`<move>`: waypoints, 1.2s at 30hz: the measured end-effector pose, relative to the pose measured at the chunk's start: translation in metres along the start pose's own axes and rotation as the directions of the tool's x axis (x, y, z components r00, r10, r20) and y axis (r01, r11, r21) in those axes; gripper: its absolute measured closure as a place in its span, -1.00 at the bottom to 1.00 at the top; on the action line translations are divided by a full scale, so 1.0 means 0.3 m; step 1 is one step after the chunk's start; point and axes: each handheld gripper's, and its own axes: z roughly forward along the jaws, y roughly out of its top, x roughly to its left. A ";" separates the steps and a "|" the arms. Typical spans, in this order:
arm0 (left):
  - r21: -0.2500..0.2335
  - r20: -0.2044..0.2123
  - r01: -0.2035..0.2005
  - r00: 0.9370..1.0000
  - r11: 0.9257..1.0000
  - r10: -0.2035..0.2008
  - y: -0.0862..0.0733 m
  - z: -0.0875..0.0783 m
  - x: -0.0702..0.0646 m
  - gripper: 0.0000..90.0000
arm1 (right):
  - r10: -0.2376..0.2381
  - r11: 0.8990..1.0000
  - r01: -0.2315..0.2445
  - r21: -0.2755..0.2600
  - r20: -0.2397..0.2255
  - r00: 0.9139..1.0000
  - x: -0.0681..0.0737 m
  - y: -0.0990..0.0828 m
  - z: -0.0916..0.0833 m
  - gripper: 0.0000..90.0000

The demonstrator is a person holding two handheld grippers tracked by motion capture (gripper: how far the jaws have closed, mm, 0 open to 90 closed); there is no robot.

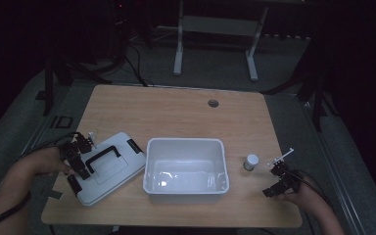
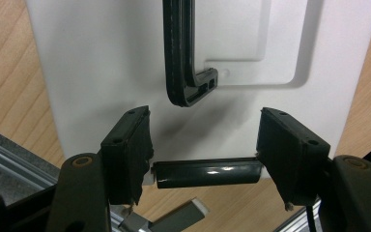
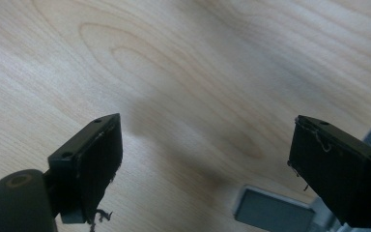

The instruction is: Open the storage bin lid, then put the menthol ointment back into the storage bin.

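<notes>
We hold our left tongs (image 2: 205, 140) over the near edge of the white lid (image 1: 108, 168), which lies flat on the wooden surface (image 1: 176, 110) just left of the white bin (image 1: 186, 169). In the left gripper view the jaws are clenched on the lid's black latch (image 2: 207, 172), whose ends meet both pads, with the lid's black handle (image 2: 186, 58) lying just beyond. Our right tongs (image 3: 205, 164) hover released above bare wood near the surface's right edge, nothing between their jaws. A small jar with a white cap (image 1: 250, 161) stands between the bin and our right tongs (image 1: 280, 177).
</notes>
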 end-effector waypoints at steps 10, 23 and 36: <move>0.002 -0.010 0.005 1.000 1.000 -0.005 -0.004 -0.013 0.001 -0.19 | 0.010 0.998 -0.010 0.061 -0.001 1.000 -0.035 0.092 -0.047 -0.74; 0.008 -0.009 0.006 1.000 1.000 -0.006 -0.009 -0.005 0.002 -0.19 | -0.016 0.997 0.019 0.076 -0.037 0.999 -0.014 0.208 -0.066 -0.72; 0.020 -0.009 -0.001 1.000 1.000 0.002 -0.002 0.008 0.000 -0.19 | -0.026 0.995 0.028 0.099 -0.027 0.999 0.002 0.317 -0.048 -0.70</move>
